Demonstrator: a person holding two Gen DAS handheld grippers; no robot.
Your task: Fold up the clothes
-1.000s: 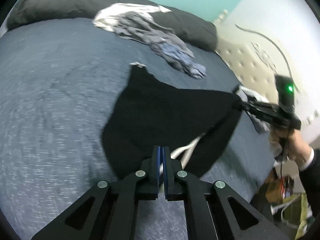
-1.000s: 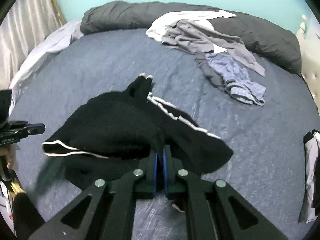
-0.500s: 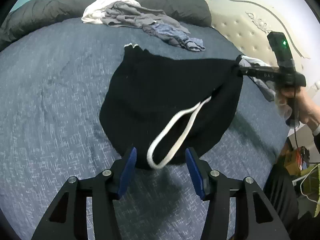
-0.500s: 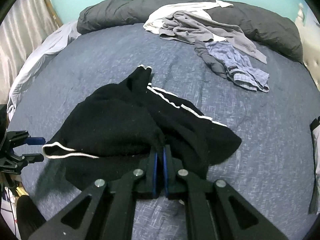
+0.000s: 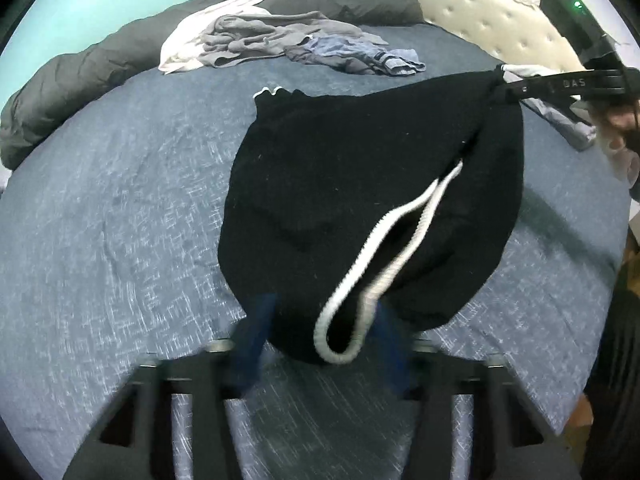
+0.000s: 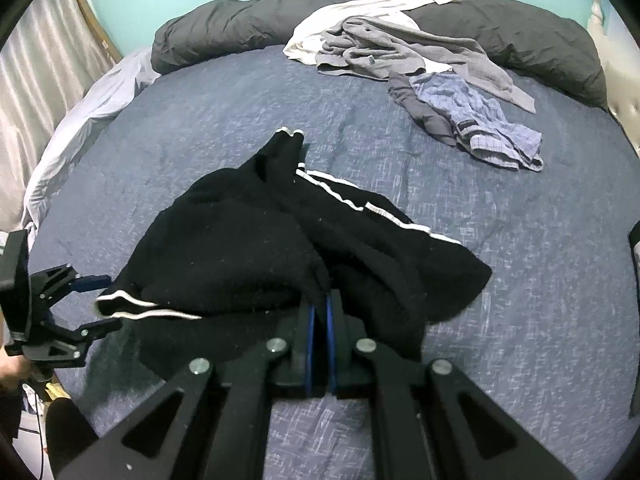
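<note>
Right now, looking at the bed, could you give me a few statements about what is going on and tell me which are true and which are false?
1. The right gripper is clamped on the black shorts. True.
2. The left gripper is pinched tight on the shorts. False: its jaws are apart and closing, with the white-trimmed hem between them.
3. A pile of unfolded clothes lies at the far side of the bed. True.
4. The blue plaid boxers are folded into a neat square. False: they lie crumpled.
5. The black shorts have white trim. True.
</note>
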